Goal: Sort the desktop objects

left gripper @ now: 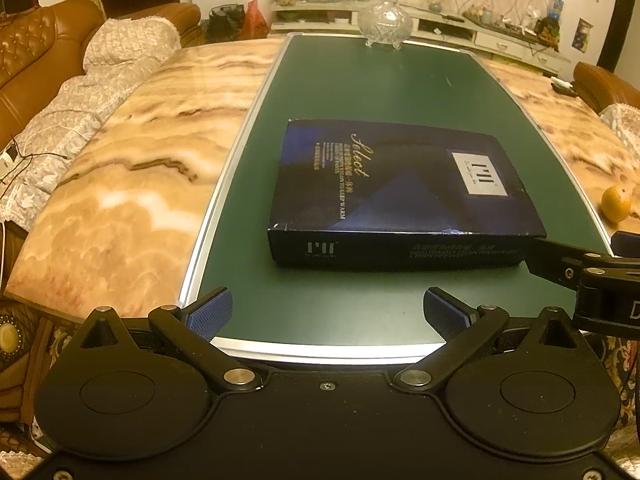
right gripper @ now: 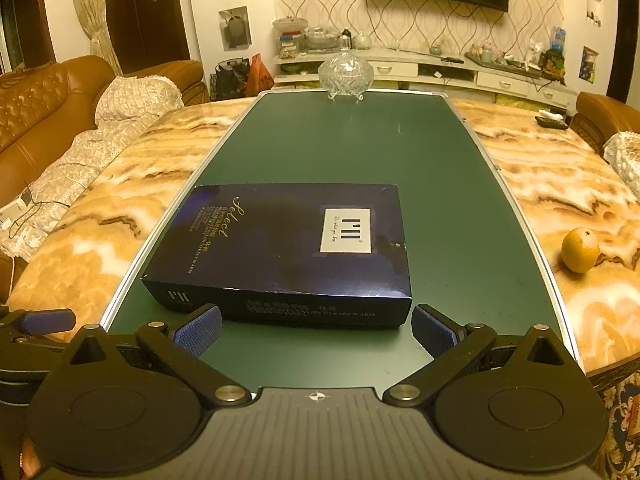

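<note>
A flat dark blue box (left gripper: 404,192) (right gripper: 288,248) with a white label lies on the green board (left gripper: 360,80) (right gripper: 440,160). My left gripper (left gripper: 328,312) is open over the board's near edge, short of the box, nothing between its blue pads. My right gripper (right gripper: 316,330) is open too, its fingertips just in front of the box's near side. An orange (left gripper: 616,203) (right gripper: 580,250) sits on the marble table to the right of the board. A lidded crystal bowl (left gripper: 385,20) (right gripper: 346,72) stands at the board's far end.
The marble table (left gripper: 132,168) (right gripper: 568,168) spreads on both sides of the board. A brown leather sofa (left gripper: 36,64) (right gripper: 36,112) with a lace cover runs along the left. A dark remote (right gripper: 551,122) lies at the far right. The right gripper's arm (left gripper: 580,268) shows at the left view's right edge.
</note>
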Action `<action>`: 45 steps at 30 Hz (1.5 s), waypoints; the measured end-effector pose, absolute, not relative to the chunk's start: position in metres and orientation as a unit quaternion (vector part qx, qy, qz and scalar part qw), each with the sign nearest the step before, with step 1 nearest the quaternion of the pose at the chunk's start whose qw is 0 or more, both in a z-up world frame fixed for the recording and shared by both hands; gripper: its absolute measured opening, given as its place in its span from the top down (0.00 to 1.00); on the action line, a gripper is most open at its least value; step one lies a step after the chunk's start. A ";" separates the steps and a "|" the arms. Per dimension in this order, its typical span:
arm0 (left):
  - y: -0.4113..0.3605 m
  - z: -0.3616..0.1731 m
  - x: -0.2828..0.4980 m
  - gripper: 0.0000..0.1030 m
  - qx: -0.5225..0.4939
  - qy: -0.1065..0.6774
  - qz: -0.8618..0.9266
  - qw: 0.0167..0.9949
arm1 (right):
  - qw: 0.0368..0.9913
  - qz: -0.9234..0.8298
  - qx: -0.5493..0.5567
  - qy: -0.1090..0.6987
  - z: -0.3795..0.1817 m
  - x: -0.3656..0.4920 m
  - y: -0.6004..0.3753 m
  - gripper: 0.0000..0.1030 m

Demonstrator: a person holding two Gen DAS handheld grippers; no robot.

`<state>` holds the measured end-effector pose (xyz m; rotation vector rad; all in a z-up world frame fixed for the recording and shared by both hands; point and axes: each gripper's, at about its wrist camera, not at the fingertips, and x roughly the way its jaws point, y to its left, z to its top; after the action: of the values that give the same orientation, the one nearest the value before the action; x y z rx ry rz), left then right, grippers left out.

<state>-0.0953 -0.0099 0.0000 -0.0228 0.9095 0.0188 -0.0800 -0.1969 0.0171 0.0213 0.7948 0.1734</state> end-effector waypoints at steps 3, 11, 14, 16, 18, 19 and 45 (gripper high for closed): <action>-0.011 0.002 -0.094 0.00 -0.009 0.439 0.009 0.899 | 0.919 0.084 0.011 0.385 0.019 -0.079 -0.197 0.00; -0.012 0.010 -0.084 0.00 -0.001 0.434 0.013 0.901 | 0.920 0.080 0.012 0.383 0.023 -0.068 -0.199 0.00; -0.014 0.013 -0.077 0.00 0.007 0.434 0.013 0.901 | 0.922 0.076 0.007 0.378 0.027 -0.064 -0.198 0.00; -0.016 0.015 -0.072 0.00 0.012 0.433 0.014 0.901 | 0.924 0.073 0.005 0.375 0.029 -0.060 -0.198 0.00; -0.018 0.017 -0.067 0.00 0.017 0.431 0.015 0.902 | 0.926 0.071 0.005 0.372 0.032 -0.056 -0.198 0.00; -0.019 0.018 -0.065 0.00 0.018 0.429 0.015 0.903 | 0.926 0.070 0.004 0.370 0.033 -0.054 -0.198 0.00; -0.036 0.008 -0.017 0.00 0.035 0.426 -0.001 0.904 | 0.925 0.040 0.017 0.378 0.024 -0.019 -0.217 0.00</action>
<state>-0.0168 -0.0359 0.0076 0.0714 0.8808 -0.0012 -0.0190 -0.2167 0.0240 0.0347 0.7764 0.0816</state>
